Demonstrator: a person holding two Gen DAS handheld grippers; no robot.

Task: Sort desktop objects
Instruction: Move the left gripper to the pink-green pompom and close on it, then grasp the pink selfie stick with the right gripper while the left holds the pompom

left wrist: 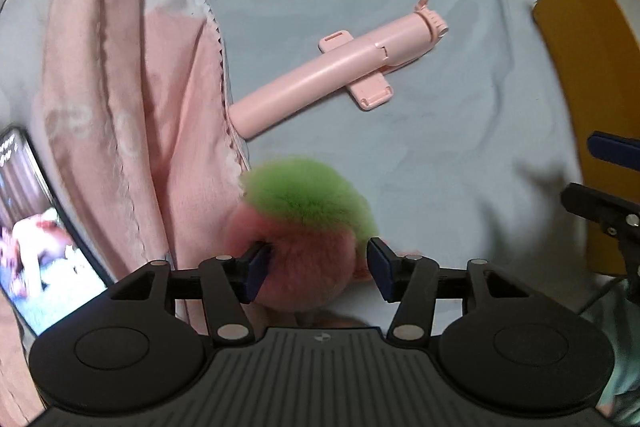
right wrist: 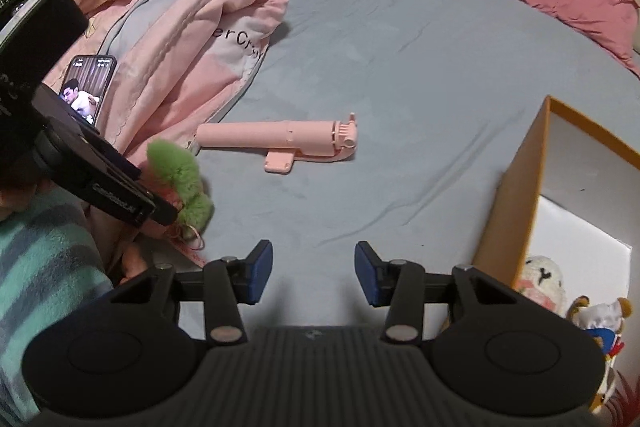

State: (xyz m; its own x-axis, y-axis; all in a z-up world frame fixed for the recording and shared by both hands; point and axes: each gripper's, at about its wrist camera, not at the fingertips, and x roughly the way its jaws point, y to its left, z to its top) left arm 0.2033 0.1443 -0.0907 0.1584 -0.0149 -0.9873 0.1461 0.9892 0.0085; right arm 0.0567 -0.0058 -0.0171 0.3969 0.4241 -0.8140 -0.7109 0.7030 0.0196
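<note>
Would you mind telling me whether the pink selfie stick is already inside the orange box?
No, the pink selfie stick lies on the blue sheet, well apart from the orange box.

Open sheet (right wrist: 400, 67) surrounds the selfie stick (right wrist: 276, 143). Quilt (right wrist: 192, 39) blocks left; orange box wall (right wrist: 516, 195) blocks right.

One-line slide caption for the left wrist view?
Left gripper, jaws open around a pink-and-green pompom on the bed, selfie stick beyond.
</note>
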